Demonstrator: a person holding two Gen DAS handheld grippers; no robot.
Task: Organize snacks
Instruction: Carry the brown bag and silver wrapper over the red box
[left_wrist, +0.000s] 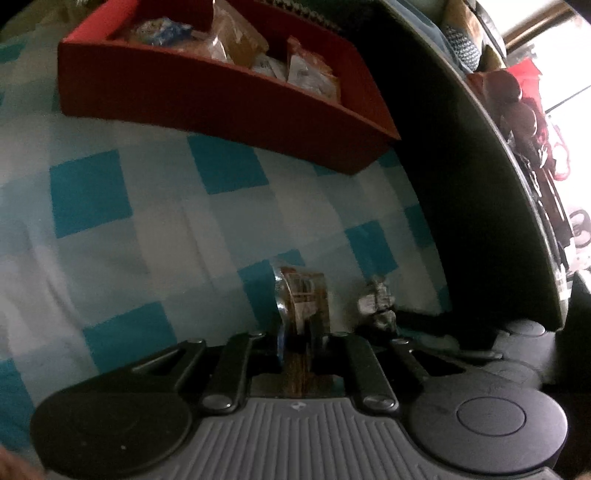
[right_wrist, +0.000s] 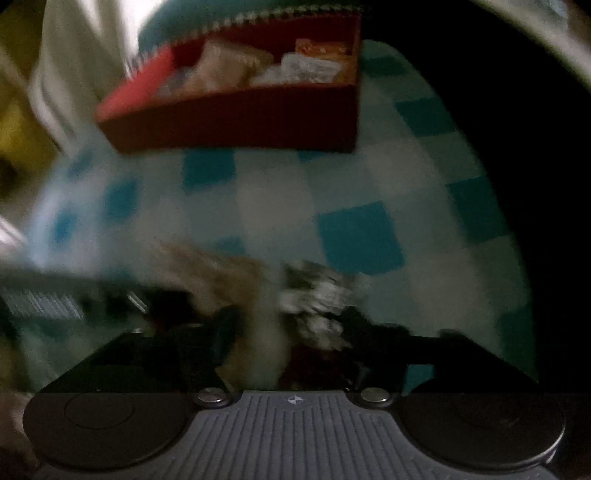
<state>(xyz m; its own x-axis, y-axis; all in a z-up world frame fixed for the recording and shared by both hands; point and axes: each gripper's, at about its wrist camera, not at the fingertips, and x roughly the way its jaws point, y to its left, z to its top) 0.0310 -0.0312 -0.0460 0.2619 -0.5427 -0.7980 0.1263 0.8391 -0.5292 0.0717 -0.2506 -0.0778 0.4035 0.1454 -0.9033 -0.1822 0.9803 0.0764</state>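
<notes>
In the left wrist view my left gripper (left_wrist: 301, 332) is shut on a brown snack packet (left_wrist: 304, 291), which stands upright just above the checked cloth. To its right is a crumpled silver wrapper (left_wrist: 376, 301). The right wrist view is blurred. There the silver wrapper (right_wrist: 317, 306) sits between the parted fingers of my right gripper (right_wrist: 291, 325), close to the right finger, and the left finger looks clear of it. The brown packet (right_wrist: 214, 269) is a smear at its left. A red box (left_wrist: 221, 103) holding several snack packets stands farther back, also in the right wrist view (right_wrist: 240, 118).
A blue-and-white checked cloth (left_wrist: 147, 221) covers the surface between the grippers and the box. A dark curved edge (left_wrist: 461, 184) bounds it on the right, with red and dark clutter (left_wrist: 517, 103) beyond. A white and yellow blur (right_wrist: 55, 92) lies at far left.
</notes>
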